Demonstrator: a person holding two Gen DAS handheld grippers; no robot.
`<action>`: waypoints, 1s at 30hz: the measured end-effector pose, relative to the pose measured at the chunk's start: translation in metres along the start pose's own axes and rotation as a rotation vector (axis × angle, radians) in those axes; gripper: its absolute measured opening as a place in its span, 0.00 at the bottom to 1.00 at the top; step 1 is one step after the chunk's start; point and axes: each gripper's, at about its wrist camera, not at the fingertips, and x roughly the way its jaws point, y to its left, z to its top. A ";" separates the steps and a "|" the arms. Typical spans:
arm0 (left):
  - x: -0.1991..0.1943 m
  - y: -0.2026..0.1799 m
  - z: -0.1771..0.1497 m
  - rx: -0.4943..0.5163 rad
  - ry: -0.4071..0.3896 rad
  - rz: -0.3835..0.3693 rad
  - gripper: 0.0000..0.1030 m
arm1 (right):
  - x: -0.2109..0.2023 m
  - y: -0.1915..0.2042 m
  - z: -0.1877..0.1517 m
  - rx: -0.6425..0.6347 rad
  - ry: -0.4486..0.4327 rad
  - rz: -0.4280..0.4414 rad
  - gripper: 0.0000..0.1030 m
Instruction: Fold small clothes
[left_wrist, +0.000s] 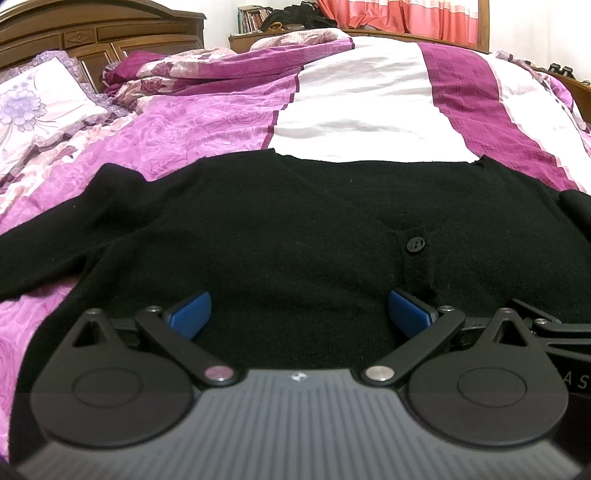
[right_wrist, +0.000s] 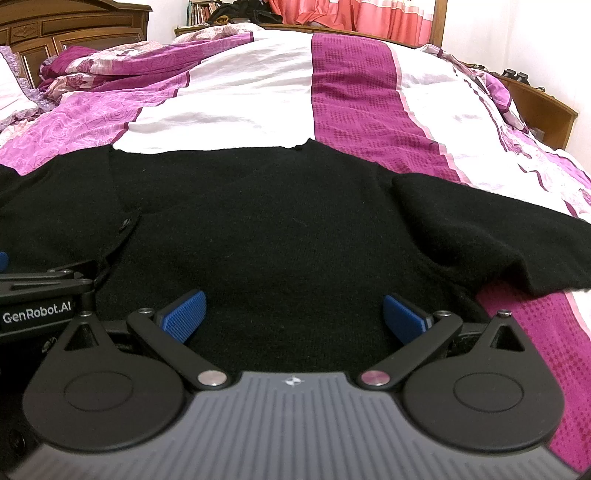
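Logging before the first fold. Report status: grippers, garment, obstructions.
Left gripper open, right gripper open, both low over the hem. Black cardigan spread flat on the bedspread, sleeves out, unfolded. Nothing in the way.

A purple-and-white bedspread (left_wrist: 362, 107) covers the bed; a floral pillow (left_wrist: 33, 99) leans by the wooden headboard (left_wrist: 92, 33), pink curtains (left_wrist: 399, 14) behind.

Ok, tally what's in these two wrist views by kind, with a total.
Black cardigan: 1
Grippers: 2, the left gripper and the right gripper, both open over the cardigan
Patterned bedspread: 1
Pillow: 1
Wooden headboard: 1
Pink curtain: 1
Total: 7
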 end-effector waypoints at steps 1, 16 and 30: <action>0.000 0.000 0.000 0.000 0.000 0.000 1.00 | 0.000 0.000 0.000 0.000 0.000 0.000 1.00; -0.013 0.031 0.004 -0.144 -0.058 -0.015 1.00 | 0.001 0.000 0.000 -0.005 0.001 0.001 1.00; -0.050 0.205 0.018 -0.067 -0.163 0.515 0.72 | 0.004 0.002 0.002 -0.011 0.003 0.008 1.00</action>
